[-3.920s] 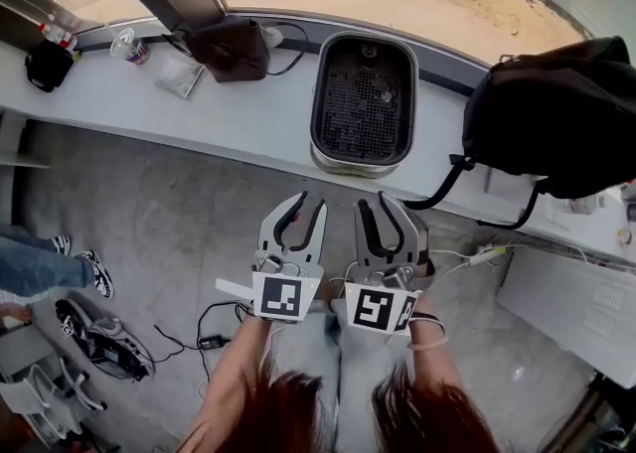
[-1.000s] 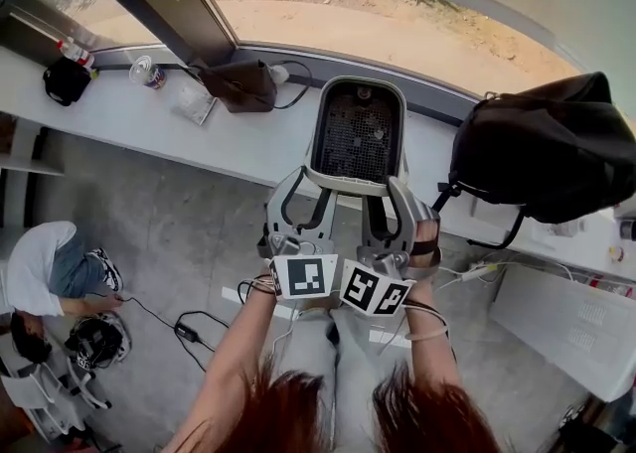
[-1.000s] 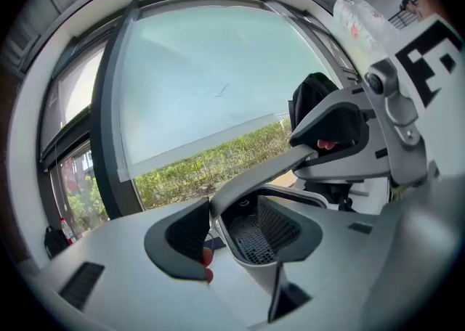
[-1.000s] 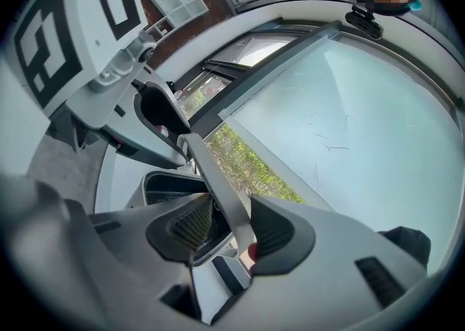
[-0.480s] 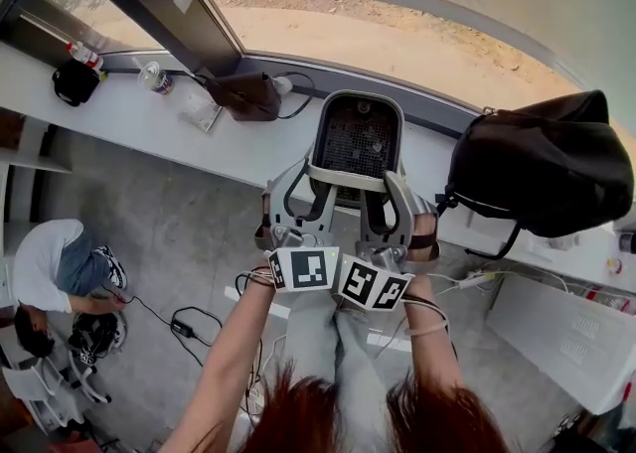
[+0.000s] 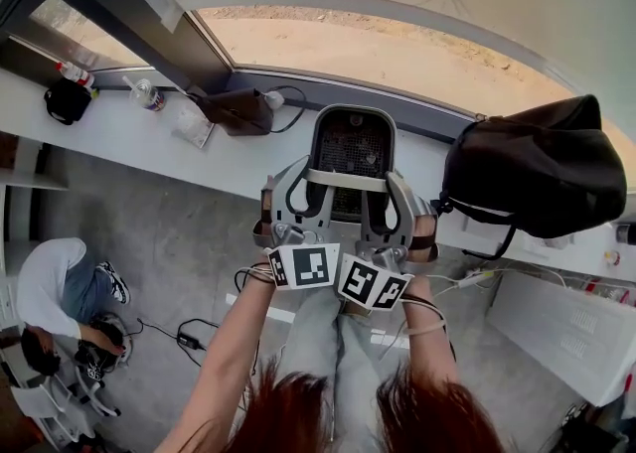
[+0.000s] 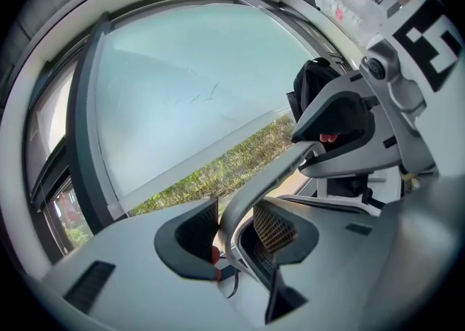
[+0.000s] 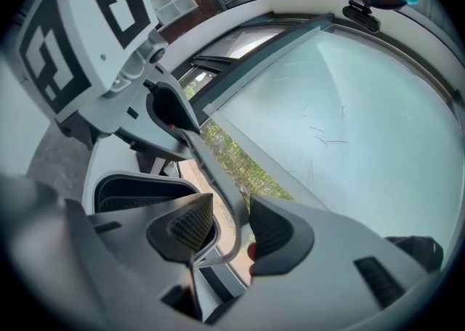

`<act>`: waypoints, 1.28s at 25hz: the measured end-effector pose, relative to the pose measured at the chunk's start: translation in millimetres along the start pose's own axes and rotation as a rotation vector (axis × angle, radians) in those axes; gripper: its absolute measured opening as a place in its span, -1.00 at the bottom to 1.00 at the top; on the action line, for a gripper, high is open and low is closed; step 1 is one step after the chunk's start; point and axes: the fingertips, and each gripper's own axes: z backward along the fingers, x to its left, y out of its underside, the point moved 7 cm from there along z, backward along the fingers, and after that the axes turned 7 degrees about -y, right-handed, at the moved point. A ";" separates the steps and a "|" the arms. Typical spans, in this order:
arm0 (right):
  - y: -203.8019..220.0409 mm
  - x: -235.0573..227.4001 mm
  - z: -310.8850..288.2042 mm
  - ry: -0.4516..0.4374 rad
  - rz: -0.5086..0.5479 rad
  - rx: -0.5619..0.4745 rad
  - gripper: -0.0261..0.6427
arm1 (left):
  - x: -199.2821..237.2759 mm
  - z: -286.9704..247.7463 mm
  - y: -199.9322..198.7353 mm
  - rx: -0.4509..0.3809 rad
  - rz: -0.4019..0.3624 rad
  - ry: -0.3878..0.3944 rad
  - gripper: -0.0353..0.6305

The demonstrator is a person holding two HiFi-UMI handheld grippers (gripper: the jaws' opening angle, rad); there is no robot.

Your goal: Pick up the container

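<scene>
A long white counter (image 6: 248,158) runs under the window across the middle of the head view. A black bag (image 6: 537,178) sits on it at the right. The grey container (image 6: 353,143), lined with mesh, stands on the counter at the centre, with its handle (image 6: 343,180) on the near side. The left gripper (image 7: 236,231) is closing on that handle, pads against both of its sides. Just beside it, the right gripper (image 8: 232,231) clamps the same handle between partly spread jaws.
</scene>
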 end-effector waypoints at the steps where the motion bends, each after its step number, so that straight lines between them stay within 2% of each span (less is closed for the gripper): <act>1: 1.8 -2.2 -2.0 0.007 -0.008 0.011 -0.45 | 1.0 -1.8 -0.5 -0.002 -0.003 0.000 -0.42; 4: 5.5 -8.0 -9.0 0.025 -0.032 0.024 -0.47 | 3.4 -5.3 -1.3 -0.008 -0.002 0.000 -0.45; 8: 5.2 -14.2 -15.2 0.072 -0.063 0.020 -0.60 | 5.6 -8.2 -1.3 -0.006 0.002 0.003 -0.47; 11: 3.6 -16.9 -19.0 0.085 -0.070 0.033 -0.60 | 8.5 -12.4 -2.8 0.007 0.004 0.014 -0.48; 23: -3.6 -34.6 -33.0 0.032 -0.137 0.061 -0.61 | 19.6 -31.7 -12.4 0.054 0.033 0.065 -0.50; 32: -9.7 -37.4 -8.4 0.006 -0.175 0.070 -0.61 | 19.3 -12.8 -27.4 0.074 0.026 0.080 -0.50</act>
